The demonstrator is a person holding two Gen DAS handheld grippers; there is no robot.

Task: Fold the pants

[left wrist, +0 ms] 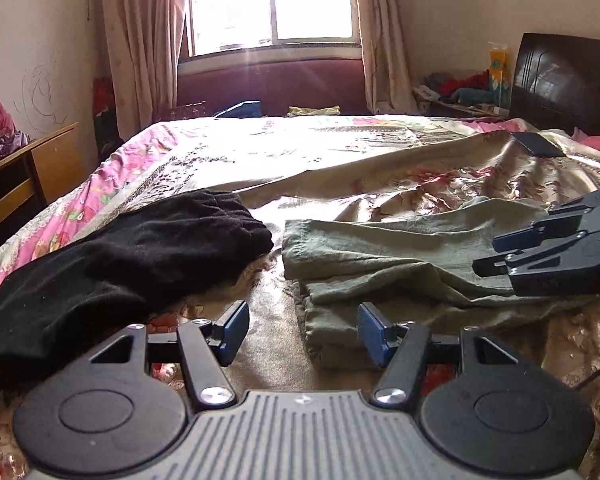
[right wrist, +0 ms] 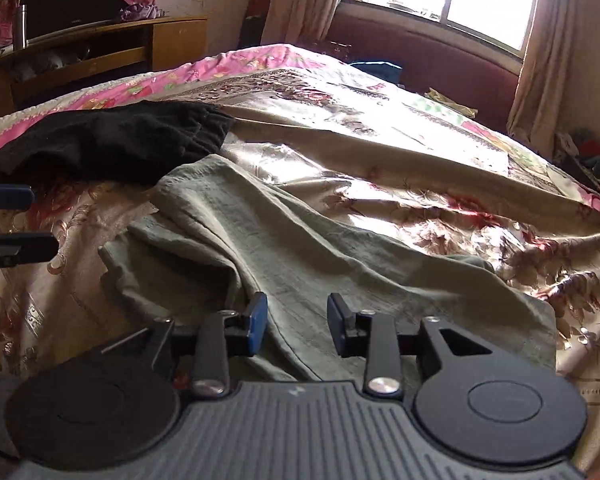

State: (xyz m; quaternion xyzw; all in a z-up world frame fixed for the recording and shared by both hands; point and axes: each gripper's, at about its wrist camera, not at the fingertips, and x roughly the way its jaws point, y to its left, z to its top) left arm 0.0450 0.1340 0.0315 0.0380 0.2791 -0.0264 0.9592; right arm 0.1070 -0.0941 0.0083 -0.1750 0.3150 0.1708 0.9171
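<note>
olive pants (right wrist: 284,240) lie lengthwise between both grippers; jaws open, empty.

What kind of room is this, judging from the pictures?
Most likely a home bedroom: a wide bed under a floral cover, a dark headboard, and a curtained window.

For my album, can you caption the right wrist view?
Open right tool over green pants on a bed.
</note>
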